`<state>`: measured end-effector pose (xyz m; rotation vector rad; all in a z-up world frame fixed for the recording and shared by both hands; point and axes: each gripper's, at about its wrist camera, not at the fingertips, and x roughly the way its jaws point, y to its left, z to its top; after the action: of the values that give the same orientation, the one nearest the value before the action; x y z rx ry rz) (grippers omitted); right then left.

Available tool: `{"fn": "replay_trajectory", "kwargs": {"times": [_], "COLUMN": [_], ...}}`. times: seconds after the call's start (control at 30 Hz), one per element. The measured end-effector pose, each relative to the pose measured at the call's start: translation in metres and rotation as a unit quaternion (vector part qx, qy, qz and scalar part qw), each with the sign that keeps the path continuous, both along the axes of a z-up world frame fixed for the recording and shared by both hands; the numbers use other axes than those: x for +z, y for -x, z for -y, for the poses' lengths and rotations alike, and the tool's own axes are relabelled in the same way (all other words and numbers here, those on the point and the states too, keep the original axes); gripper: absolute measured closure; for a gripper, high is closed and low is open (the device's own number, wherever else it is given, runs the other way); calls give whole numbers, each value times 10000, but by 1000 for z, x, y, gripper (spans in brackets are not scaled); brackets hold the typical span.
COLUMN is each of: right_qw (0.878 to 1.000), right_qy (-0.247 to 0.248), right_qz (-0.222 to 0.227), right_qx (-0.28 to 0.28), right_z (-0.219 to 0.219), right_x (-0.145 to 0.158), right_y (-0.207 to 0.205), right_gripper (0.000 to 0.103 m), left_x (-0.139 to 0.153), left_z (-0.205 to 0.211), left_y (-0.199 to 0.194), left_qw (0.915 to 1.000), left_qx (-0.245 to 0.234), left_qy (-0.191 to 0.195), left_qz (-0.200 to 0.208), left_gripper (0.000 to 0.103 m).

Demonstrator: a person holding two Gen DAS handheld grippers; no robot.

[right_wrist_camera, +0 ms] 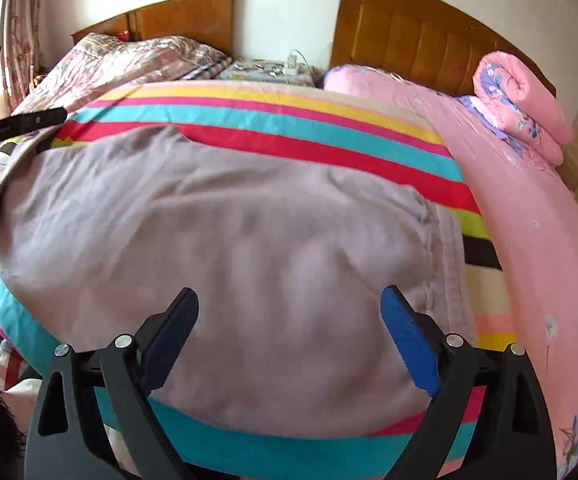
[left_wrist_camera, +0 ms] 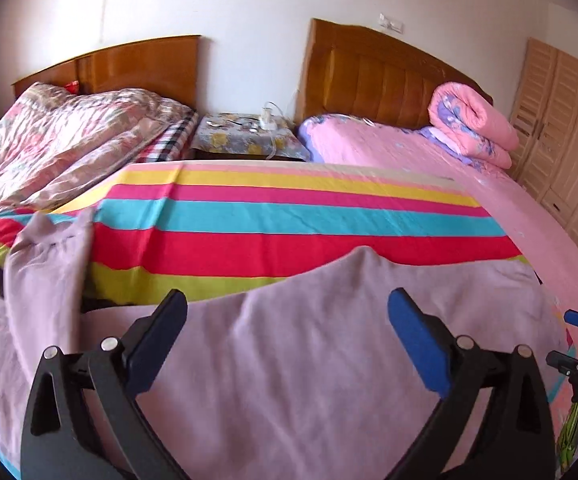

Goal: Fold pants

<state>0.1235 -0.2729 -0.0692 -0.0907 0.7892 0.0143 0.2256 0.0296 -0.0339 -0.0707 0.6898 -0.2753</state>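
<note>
Pale mauve pants lie spread over a striped sheet on the bed, and one part of them is bunched up at the left. My left gripper hovers over the cloth, open, with nothing between its blue pads. In the right wrist view the pants fill the middle, their thick hem at the right side. My right gripper is open above them and grips nothing. The right gripper's blue pad shows at the right edge of the left wrist view. Black parts of the left gripper show at the far left.
A pink bed cover runs to a wooden headboard, with a rolled pink quilt on it. A cluttered nightstand stands between the beds. The left bed carries a floral quilt. A wooden wardrobe lines the right.
</note>
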Motion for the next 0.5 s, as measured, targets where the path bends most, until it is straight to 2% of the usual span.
{"fn": "replay_trajectory", "kwargs": {"times": [0.07,0.1,0.17,0.2,0.23,0.3,0.37,0.43,0.5], "right_qw": [9970,9928,9795,9695,9561,9214,8876,8612,8396], "right_qy": [-220,-264,-268,-282,-348,-562,-724,-734,-739], "right_qz": [231,331,379,405,464,479,205,-204,-505], "right_qx": [700,1120,1960,2400,2873,3816,4544,5025,5358], "right_z": [-44,-71,-132,-165,-200,-275,-355,-433,-505], "right_x": [17,22,34,38,42,48,50,47,43], "right_y": [-16,-28,-57,-74,-89,-120,-157,-193,-221], "right_gripper": [14,14,14,14,14,14,20,31,36], "left_x": [0,-4,-15,-22,-29,-37,-41,-41,-39], "left_z": [-79,-119,-198,-234,-268,-326,-365,-390,-404], "left_y": [21,32,54,63,72,91,103,106,103], "left_qw": [9966,9912,9754,9646,9515,9291,9105,9023,8999], "left_qx": [808,1309,2166,2580,2997,3554,3961,4099,4136], "left_qy": [145,165,328,425,538,925,1104,1266,1309], "left_qz": [3,-60,-227,-349,-442,-435,-442,-426,-449], "left_gripper": [1,1,2,2,3,6,13,20,21]}}
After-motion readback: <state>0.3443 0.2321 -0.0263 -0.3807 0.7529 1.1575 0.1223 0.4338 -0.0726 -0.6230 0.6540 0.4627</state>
